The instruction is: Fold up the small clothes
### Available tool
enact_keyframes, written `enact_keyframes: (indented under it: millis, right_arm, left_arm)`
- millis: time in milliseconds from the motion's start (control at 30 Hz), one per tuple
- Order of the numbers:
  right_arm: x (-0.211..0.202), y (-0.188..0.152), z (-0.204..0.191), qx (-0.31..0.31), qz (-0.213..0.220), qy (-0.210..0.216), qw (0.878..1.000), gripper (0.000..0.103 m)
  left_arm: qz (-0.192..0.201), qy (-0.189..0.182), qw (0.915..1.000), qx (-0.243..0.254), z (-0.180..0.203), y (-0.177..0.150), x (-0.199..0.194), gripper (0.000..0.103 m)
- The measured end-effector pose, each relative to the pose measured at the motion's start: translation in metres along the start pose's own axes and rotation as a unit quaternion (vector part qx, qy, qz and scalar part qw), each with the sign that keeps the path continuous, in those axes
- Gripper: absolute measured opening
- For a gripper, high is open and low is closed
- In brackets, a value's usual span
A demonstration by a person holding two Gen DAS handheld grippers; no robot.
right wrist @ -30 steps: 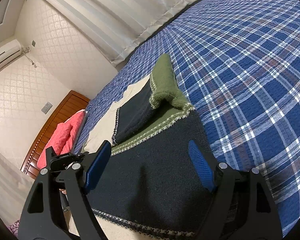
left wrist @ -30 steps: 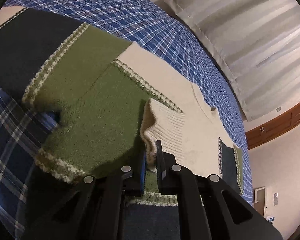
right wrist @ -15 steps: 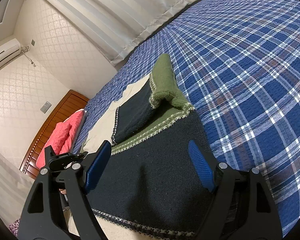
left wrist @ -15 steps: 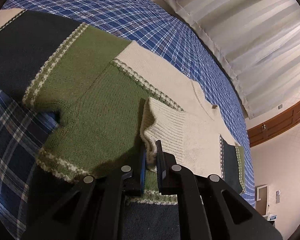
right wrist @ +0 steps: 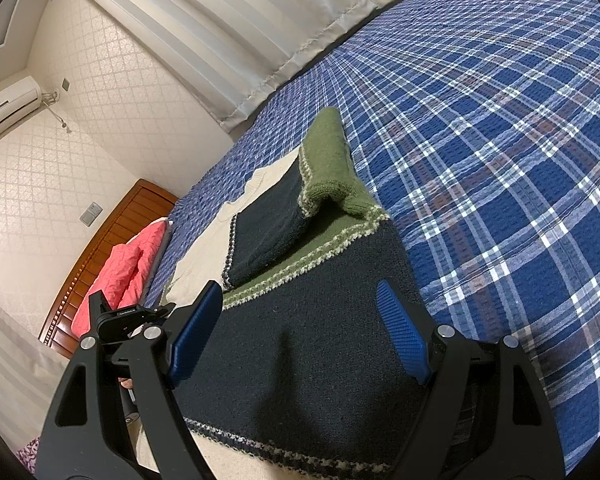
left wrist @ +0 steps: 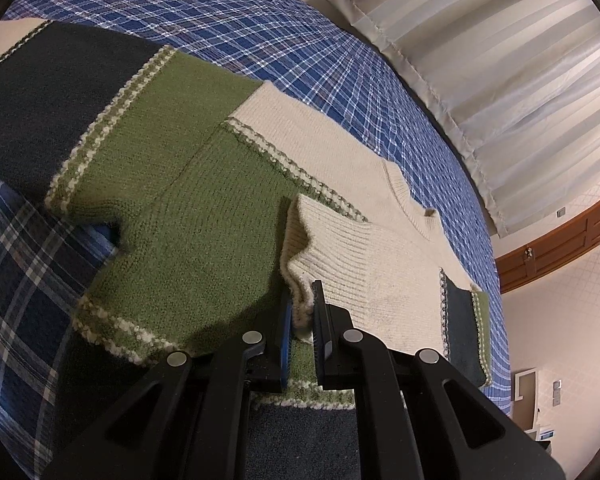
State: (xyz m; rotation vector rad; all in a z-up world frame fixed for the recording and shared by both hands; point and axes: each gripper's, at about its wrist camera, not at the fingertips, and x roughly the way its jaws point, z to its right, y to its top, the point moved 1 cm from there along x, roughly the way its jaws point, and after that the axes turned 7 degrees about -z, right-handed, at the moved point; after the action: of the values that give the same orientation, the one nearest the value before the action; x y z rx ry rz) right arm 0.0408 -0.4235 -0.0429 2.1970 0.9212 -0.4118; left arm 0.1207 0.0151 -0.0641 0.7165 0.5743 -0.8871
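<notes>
A: Where is the sweater point(left wrist: 204, 216)?

B: Spread flat on the blue plaid bedspread point(left wrist: 260, 32), a knit in navy, green and cream blocks. In the left wrist view the green band fills the middle, the cream yoke and neckline lie to the right, and a navy sleeve stretches off to the far left.

A: And the cream cuff point(left wrist: 328, 256)?

B: It is a ribbed sleeve end, folded in over the body. The left gripper point(left wrist: 305, 320) has its jaws pinched tight on the cuff's near edge.

A: The right gripper point(right wrist: 300, 336)?

B: Its blue pads point(right wrist: 400, 340) stand wide apart above the navy hem panel point(right wrist: 308, 340), with nothing between them. Whether they touch the knit I cannot tell.

A: What else shows from that side?

B: The other sleeve point(right wrist: 296, 208) lies folded across the chest, navy with a green upper part. To the left, past the bedspread, is a red pillow point(right wrist: 120, 272) against a wooden headboard point(right wrist: 112, 232). Pale curtains point(right wrist: 240, 20) hang at the far side, and an air conditioner point(right wrist: 4, 108) sits high on the wall.
</notes>
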Motion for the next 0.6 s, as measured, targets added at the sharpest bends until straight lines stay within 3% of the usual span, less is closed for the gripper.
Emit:
enact_keyframes:
  millis: [600]
  right_arm:
    - [-0.0017,0.0032,0.0040,0.011,-0.003,-0.002,1.000,0.079]
  left_arm:
    - [-0.002,-0.003,1.0000,0.000,-0.0013,0.0003,0.0019,0.009]
